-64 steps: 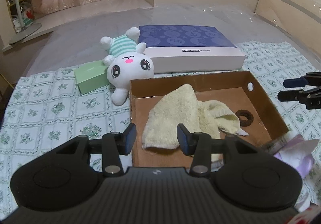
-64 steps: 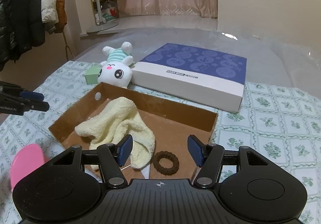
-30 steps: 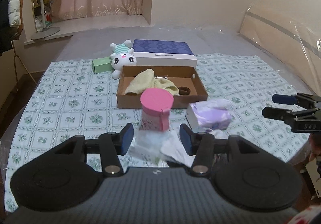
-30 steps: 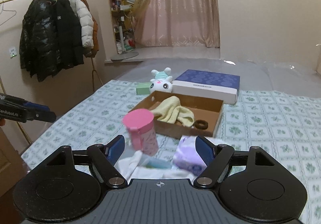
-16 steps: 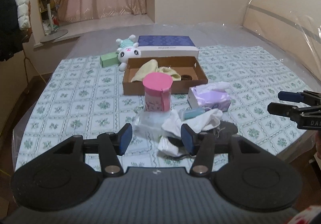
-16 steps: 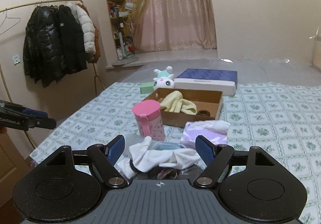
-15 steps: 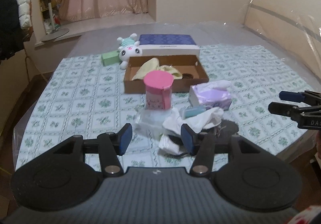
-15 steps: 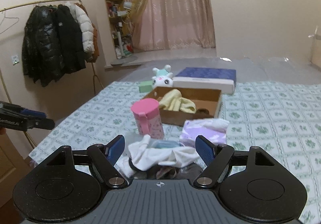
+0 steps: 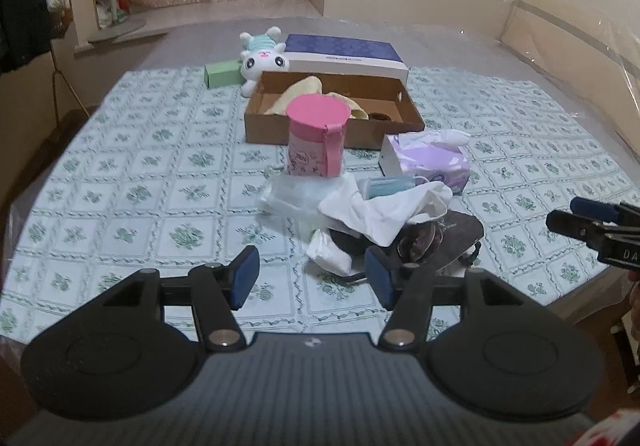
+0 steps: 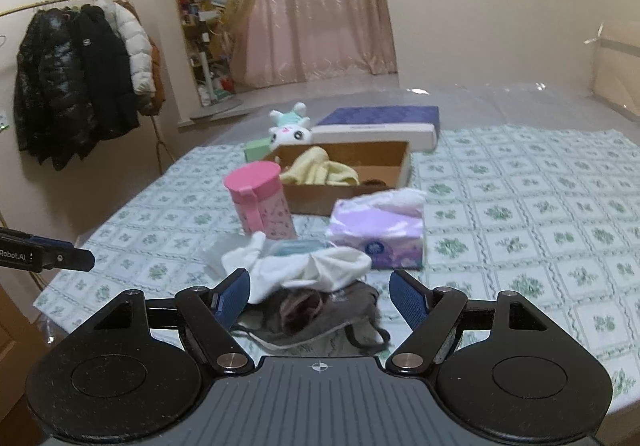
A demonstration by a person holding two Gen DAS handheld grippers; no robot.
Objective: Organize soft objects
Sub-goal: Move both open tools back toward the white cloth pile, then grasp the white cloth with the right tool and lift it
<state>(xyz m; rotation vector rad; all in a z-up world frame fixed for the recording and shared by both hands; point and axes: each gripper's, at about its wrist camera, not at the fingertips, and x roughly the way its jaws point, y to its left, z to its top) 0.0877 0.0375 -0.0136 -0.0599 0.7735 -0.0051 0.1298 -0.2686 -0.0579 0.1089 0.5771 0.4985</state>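
A heap of soft things lies near the bed's front edge: a white cloth (image 9: 384,206) (image 10: 312,270), a teal face mask (image 9: 390,186) and a dark grey mask (image 10: 320,316). Behind it stands a brown cardboard box (image 9: 332,130) (image 10: 348,194) holding a yellow towel (image 10: 316,170) and a dark hair tie. A white plush bunny (image 9: 262,60) lies beyond the box. My left gripper (image 9: 310,278) hangs above the heap's near edge, its jaws opening, with nothing between them. My right gripper (image 10: 320,298) is open over the grey mask, touching nothing.
A pink lidded cup (image 9: 318,140) and a purple tissue pack (image 9: 426,166) stand between heap and box. A navy-topped flat box (image 9: 344,52) and a green carton (image 9: 222,74) lie at the back. Coats (image 10: 72,86) hang on a rack to the left.
Both grippers have sunk and drawn closer to the heap, which looks larger in both views now. The left jaws stand a little wider apart.
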